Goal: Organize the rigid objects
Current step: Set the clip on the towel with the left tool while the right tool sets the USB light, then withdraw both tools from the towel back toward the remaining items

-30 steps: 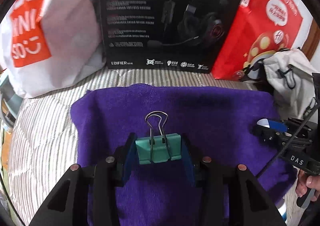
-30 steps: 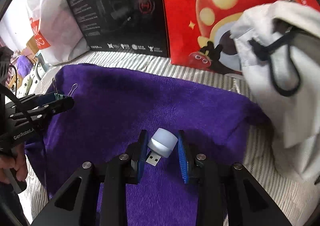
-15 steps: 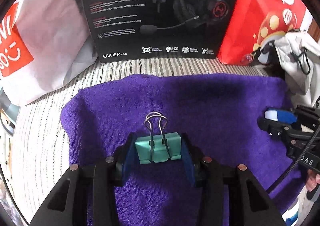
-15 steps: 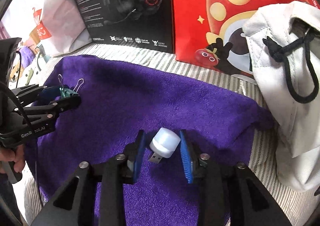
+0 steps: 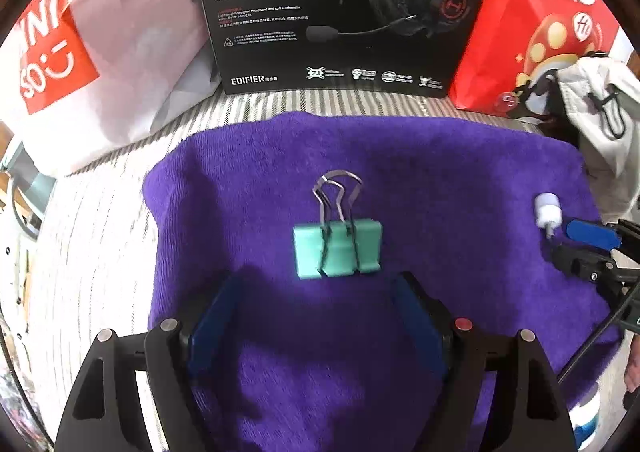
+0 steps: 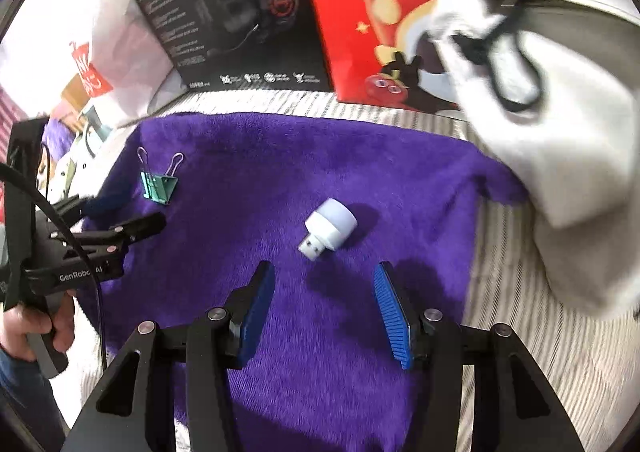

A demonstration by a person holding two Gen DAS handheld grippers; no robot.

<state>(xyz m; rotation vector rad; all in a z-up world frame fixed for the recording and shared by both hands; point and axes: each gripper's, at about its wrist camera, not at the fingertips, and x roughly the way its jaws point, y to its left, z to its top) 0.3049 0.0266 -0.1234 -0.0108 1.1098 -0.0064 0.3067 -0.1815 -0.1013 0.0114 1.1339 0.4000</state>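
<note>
Purple towel [image 5: 440, 179]: we have just released binder clip [image 5: 338, 250] ahead of left gripper [image 5: 316, 316]; USB lamp [image 6: 330, 226] ahead of right gripper [image 6: 324, 308]; both placements apparently done.

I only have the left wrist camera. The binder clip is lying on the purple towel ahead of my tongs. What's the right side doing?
Observer: The right tongs are wide open, holding nothing.
Operator: Where's the USB light pointing?
Observer: The USB light lies on the purple towel just ahead of them, plug end toward them, touching neither.
Operator: Anything about the clip?
Observer: From there, the binder clip shows its two wire handles splayed apart.
</note>
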